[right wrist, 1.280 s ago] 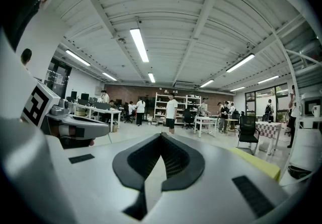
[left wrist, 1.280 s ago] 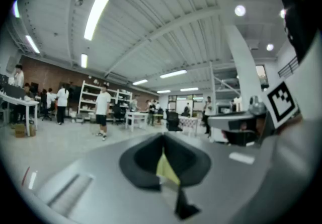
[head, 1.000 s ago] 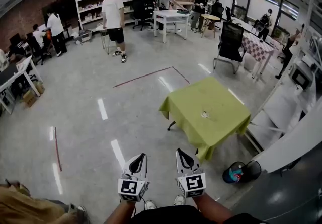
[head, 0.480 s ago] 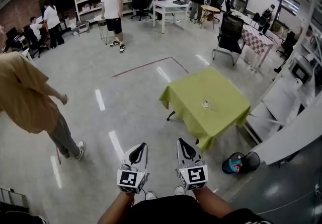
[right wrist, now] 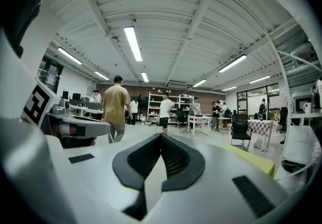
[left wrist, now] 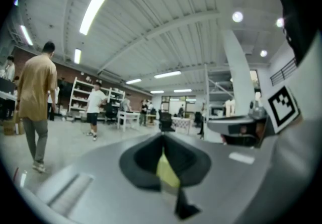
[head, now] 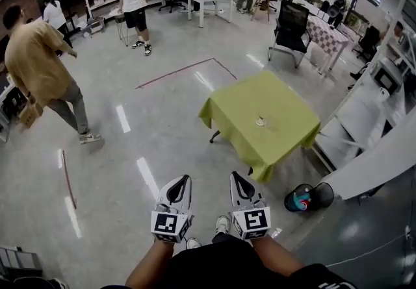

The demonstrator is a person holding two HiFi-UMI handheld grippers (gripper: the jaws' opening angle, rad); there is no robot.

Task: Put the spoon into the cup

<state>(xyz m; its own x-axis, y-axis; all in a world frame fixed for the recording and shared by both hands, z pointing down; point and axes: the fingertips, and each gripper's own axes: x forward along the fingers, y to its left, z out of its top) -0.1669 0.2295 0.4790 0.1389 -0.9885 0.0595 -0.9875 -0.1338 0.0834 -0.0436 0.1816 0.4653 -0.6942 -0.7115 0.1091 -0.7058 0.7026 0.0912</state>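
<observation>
Passing a person in a tan shirt point(head: 42, 67), only a sliver at the bottom corner a second ago and now well off to the left; no bearing on the task.

Carrying the left gripper point(head: 181, 185) low and forward, close in front of the body; jaws clenched tip to tip with nothing between them, only a strip of green cloth glimpsed far beyond them in the left gripper view; same pose as a second ago.

Holding the right gripper point(head: 239, 184) just beside it, level with it; jaws likewise pressed together and empty, unchanged over the last second.

Closing in on the worktop point(head: 286, 132) with its green cloth; somewhat nearer and more central in the head view than a second ago, yet well apart from both grippers.

Spotting the cup point(head: 261, 121) near the middle of the cloth, small and pale; spoon too small to pick out at this range, so no telling which side of the cup to look on.

Skirting a dark bag point(head: 309, 198) on the floor near the front corner of the worktop, to the right.

Judging from all this: approach only, nothing of the task done yet; more walking needed, then one pair of jaws released before any grasp.
</observation>
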